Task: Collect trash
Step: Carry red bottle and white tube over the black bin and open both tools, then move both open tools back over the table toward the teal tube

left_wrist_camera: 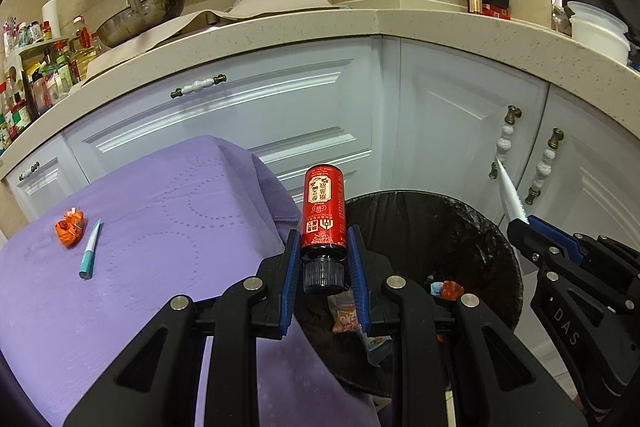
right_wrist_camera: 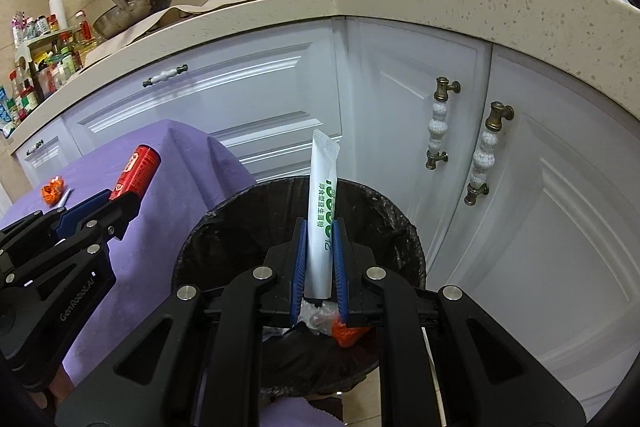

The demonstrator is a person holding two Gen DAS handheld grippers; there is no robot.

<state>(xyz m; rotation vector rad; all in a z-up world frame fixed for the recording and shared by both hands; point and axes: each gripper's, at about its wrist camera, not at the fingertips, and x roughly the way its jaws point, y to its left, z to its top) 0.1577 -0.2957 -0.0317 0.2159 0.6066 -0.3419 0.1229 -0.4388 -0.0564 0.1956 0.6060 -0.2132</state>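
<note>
The red bottle [left_wrist_camera: 323,213] is clamped between the left gripper's [left_wrist_camera: 323,247] fingers, cap toward the camera, body projecting past the tips beside the bin [left_wrist_camera: 472,223]. The white sachet [right_wrist_camera: 322,223] is pinched upright by the right gripper's [right_wrist_camera: 320,251] fingers, right over the bin. An orange wrapper [left_wrist_camera: 70,227] and a teal stick [left_wrist_camera: 89,249] are left on the purple-covered bench [left_wrist_camera: 160,211].

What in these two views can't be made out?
- Bottom of the bin: both views, hidden by the gripper frames and dark liner.
- Trash in the bin: mostly covered by the left hand-held gripper and its red bottle.
- Jars on the counter: labels too small.
- White sachet: lower end hidden in the right hand-held gripper.
</note>
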